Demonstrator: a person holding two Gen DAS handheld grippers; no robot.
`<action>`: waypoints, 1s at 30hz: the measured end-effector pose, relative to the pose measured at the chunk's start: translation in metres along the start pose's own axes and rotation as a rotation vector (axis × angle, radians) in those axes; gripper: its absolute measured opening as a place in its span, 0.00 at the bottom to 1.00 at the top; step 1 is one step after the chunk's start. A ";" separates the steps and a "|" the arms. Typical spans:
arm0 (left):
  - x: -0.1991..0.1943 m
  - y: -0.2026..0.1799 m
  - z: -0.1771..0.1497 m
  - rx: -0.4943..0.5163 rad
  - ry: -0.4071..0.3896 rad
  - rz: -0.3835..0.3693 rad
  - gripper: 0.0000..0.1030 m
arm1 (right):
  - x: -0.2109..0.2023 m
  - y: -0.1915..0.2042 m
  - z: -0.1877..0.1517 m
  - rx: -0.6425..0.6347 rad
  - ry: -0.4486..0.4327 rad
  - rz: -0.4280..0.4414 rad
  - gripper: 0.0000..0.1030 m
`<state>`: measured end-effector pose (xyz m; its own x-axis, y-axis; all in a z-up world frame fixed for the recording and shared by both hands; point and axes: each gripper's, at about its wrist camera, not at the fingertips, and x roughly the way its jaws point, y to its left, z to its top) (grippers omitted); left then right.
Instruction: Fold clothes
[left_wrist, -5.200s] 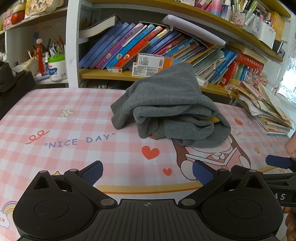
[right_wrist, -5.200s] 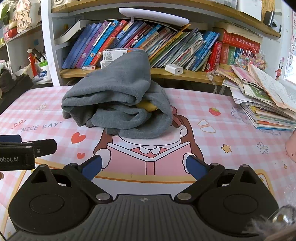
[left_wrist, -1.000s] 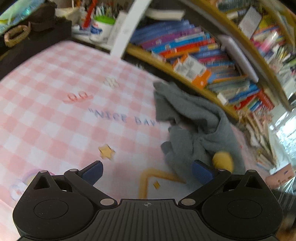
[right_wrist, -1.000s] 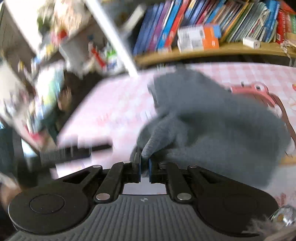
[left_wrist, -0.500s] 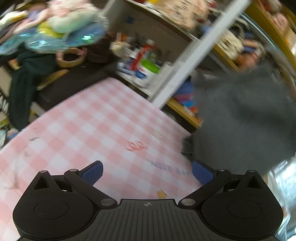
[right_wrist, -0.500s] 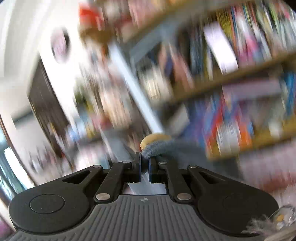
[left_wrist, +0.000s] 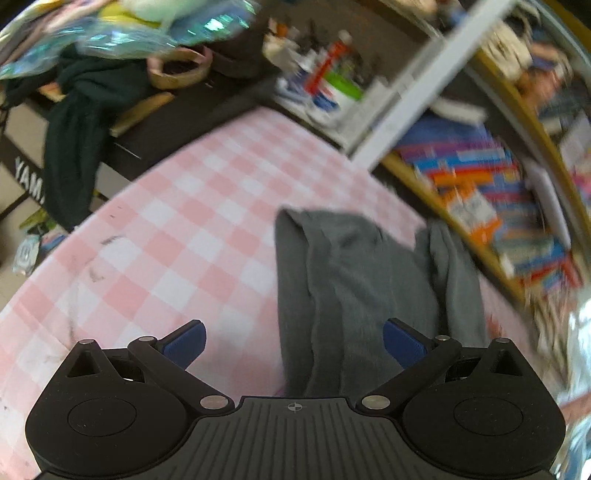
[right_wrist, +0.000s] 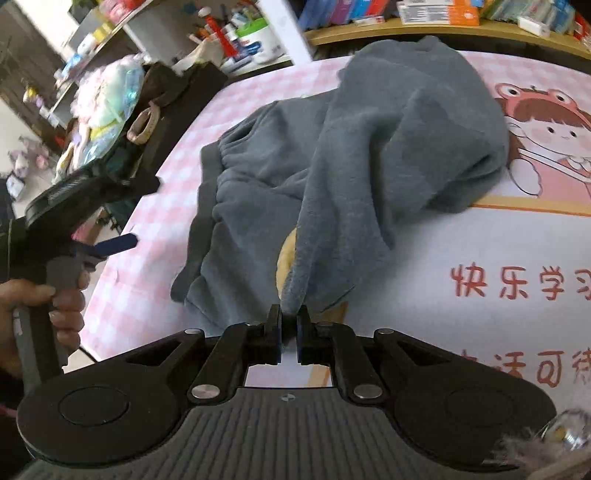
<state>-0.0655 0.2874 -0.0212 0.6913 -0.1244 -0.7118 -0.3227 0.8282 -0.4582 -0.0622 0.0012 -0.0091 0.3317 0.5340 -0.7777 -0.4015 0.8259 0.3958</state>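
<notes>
Right wrist view: right hand-held gripper (right_wrist: 289, 325) pinches crumpled grey fleece garment (right_wrist: 369, 155), heaped on pink checked surface (right_wrist: 517, 258). Left hand-held gripper (left_wrist: 293, 341) wide, empty. Folding apparently unstarted; spreading, every fold remain.

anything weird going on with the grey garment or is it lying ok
The grey garment is bunched and twisted rather than flat, one edge pinched in the right gripper. A yellow patch peeks from under a fold near the gripper.
</notes>
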 end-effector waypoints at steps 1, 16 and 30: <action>0.002 -0.002 -0.002 0.018 0.010 0.002 0.92 | 0.001 0.004 0.002 -0.016 0.000 0.006 0.07; 0.018 -0.006 0.008 0.166 -0.041 -0.021 0.43 | 0.008 0.039 -0.015 -0.209 0.080 0.024 0.07; 0.055 -0.017 0.026 0.213 -0.038 -0.017 0.40 | -0.016 0.027 -0.011 -0.161 -0.122 -0.259 0.73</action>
<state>-0.0049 0.2807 -0.0392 0.7210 -0.1219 -0.6821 -0.1695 0.9235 -0.3442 -0.0873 0.0132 0.0086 0.5366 0.3355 -0.7743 -0.4166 0.9033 0.1027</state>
